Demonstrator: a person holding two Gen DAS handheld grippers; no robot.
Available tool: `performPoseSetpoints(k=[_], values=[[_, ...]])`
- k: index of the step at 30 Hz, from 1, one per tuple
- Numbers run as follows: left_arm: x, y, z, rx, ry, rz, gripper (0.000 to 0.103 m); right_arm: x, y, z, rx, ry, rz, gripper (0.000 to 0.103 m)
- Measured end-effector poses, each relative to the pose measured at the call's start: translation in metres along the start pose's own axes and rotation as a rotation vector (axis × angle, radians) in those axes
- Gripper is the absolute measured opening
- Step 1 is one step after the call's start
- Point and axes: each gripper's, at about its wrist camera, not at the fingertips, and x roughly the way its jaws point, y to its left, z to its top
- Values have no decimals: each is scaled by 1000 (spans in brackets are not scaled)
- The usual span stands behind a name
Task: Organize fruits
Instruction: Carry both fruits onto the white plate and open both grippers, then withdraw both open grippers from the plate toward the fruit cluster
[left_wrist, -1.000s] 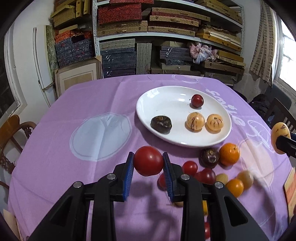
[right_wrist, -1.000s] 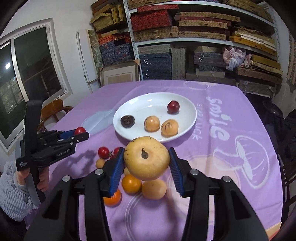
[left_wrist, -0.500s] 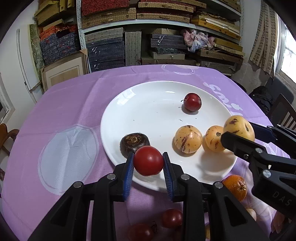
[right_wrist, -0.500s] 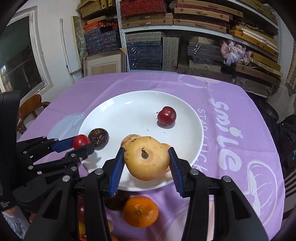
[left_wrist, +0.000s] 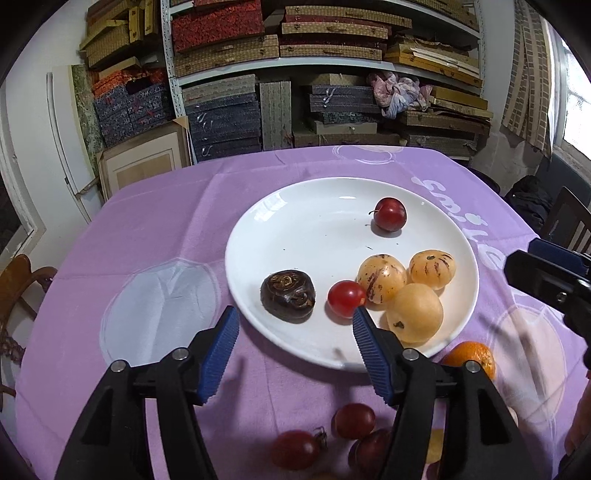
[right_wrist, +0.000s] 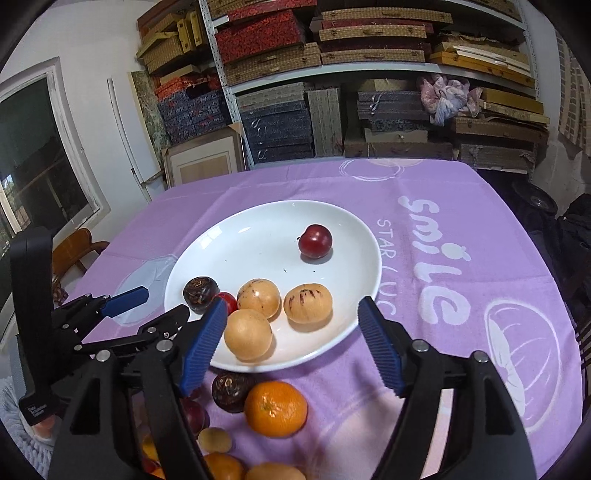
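Observation:
A white plate (left_wrist: 295, 221) (right_wrist: 236, 236) sits on the purple cloth. On it lie a dark brown fruit (left_wrist: 288, 296), a red tomato (left_wrist: 346, 298), a yellow pear (left_wrist: 415, 312) (right_wrist: 248, 334), two speckled yellow fruits (left_wrist: 382, 278) (left_wrist: 432, 269) and a dark red plum (left_wrist: 389, 214) (right_wrist: 314, 242). My left gripper (left_wrist: 293, 332) is open and empty at the plate's near rim. My right gripper (right_wrist: 291, 334) is open and empty over the plate's near edge.
Loose fruit lies on the cloth in front of the plate: an orange (right_wrist: 276, 408) (left_wrist: 471, 356), a dark brown fruit (right_wrist: 229, 391), red tomatoes (left_wrist: 295, 448) and small yellow ones (right_wrist: 214, 439). Shelves of boxes (left_wrist: 295, 74) stand behind the table. A wooden chair (left_wrist: 18, 280) stands at the left.
Both grippers opened and drew back. The red tomato left my left gripper and the yellow pear left my right gripper; both now rest on the plate.

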Motion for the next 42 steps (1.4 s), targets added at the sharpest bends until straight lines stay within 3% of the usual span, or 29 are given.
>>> performPoseSetpoints(k=[3, 6, 9, 12, 18, 26, 34, 39, 42], values=[[-21, 2, -11, 5, -22, 11, 72, -28, -2, -20, 16, -31, -11, 90], [-40, 4, -24, 12, -32, 16, 79, -53, -4, -41, 35, -57, -19, 95], [-59, 4, -40, 13, -52, 33, 86, -72, -4, -62, 40, -76, -40, 96], [-75, 3, -55, 16, -58, 33, 86, -86, -7, -81, 72, -79, -39, 98], [-88, -1, -89, 20, -15, 7, 90, -104, -21, -113, 144, -97, -37, 99], [-93, 3, -133, 27, 25, -20, 92, -109, -37, -119, 218, -109, -19, 99], [-97, -9, -138, 45, 33, -69, 92, -106, -26, -119, 164, -99, -22, 99], [-86, -21, -140, 81, 42, -38, 93, -106, -26, -120, 174, -99, -22, 99], [-78, -13, -139, 48, 77, -41, 93, -103, -27, -121, 180, -93, -23, 99]])
